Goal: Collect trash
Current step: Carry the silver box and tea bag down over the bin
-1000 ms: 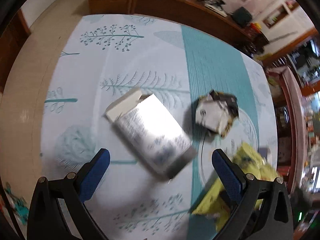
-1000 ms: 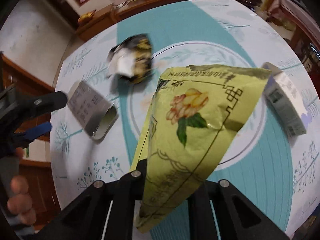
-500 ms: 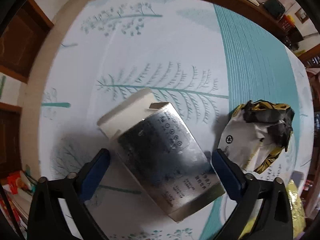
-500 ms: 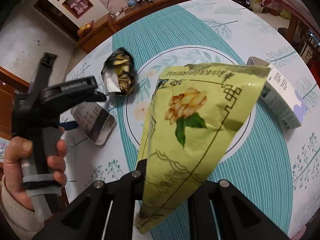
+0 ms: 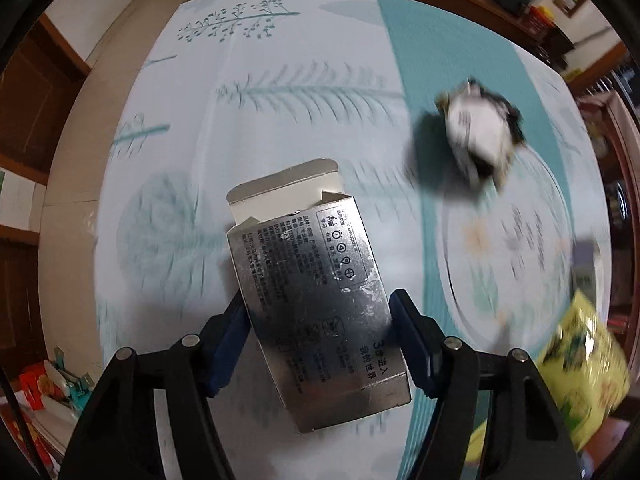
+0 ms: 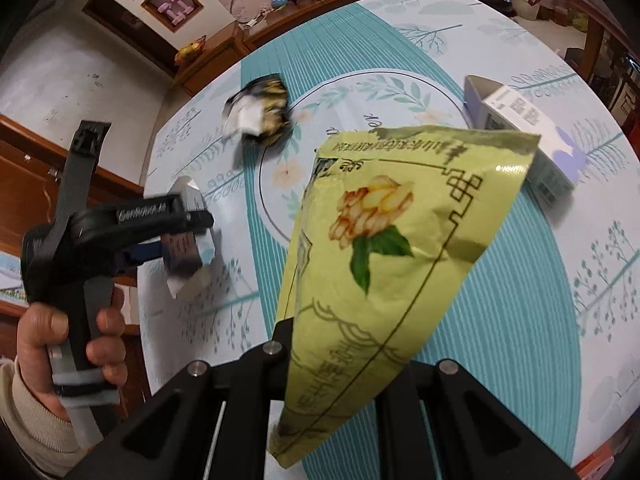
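My left gripper [image 5: 318, 320] is shut on a silver cardboard box [image 5: 316, 304] with an open white flap and holds it above the table. From the right wrist view the same box [image 6: 184, 244] hangs in the left gripper's blue fingers [image 6: 148, 250]. My right gripper [image 6: 332, 364] is shut on a yellow-green foil bag [image 6: 384, 264] printed with a flower, held upright. A crumpled black, yellow and white wrapper [image 5: 480, 136] lies on the table; it also shows in the right wrist view [image 6: 258, 110]. A white and purple box [image 6: 528, 136] lies at the right.
The table [image 5: 280, 120] has a white and teal cloth with tree prints and a ring pattern. A wooden cabinet [image 6: 304, 12] with cables and small items runs along the far wall. Wooden furniture [image 5: 24, 120] stands left of the table.
My left gripper has closed on the silver box and lifted it off the table. The right gripper keeps holding the yellow-green bag, nearly still.
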